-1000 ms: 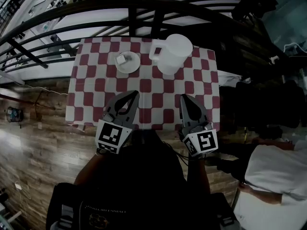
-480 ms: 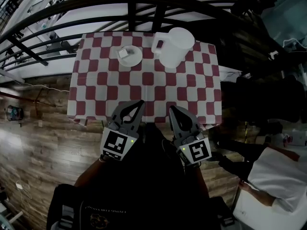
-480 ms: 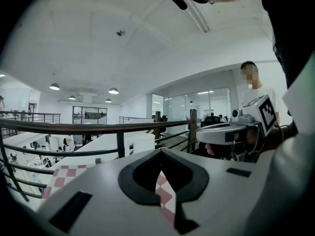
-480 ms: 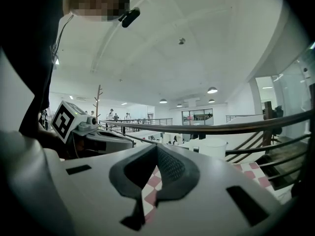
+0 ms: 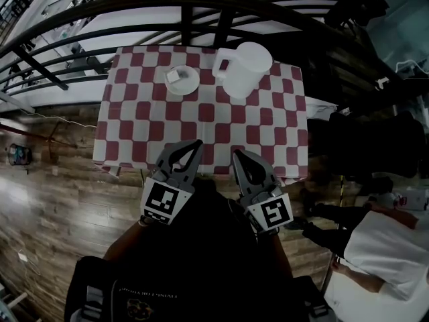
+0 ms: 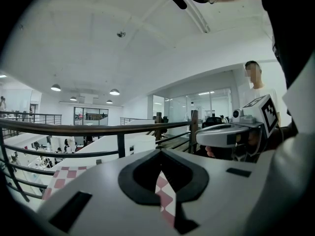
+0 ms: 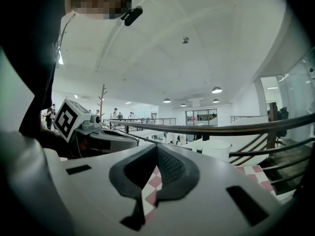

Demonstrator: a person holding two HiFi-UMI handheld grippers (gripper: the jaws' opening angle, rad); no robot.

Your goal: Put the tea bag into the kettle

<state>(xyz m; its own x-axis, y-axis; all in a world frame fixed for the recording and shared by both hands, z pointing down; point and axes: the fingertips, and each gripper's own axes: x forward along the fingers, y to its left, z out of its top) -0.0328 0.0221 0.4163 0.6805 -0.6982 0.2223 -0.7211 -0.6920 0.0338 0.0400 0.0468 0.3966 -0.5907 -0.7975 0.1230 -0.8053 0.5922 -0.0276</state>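
Head view, L claw (image 5: 196, 144), R claw (image 5: 236, 154), shut, level

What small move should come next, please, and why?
Probably open the left gripper and reach toward the tea bag: it and the right gripper are shut and empty at the table's near edge, and the bag lies on the plate beside the kettle.

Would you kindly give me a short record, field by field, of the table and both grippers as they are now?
table: checked red and white
kettle: white, upright, far side of table
tea bag: on saucer, left of kettle
left gripper: shut, empty, at near table edge
right gripper: shut, empty, at near table edge
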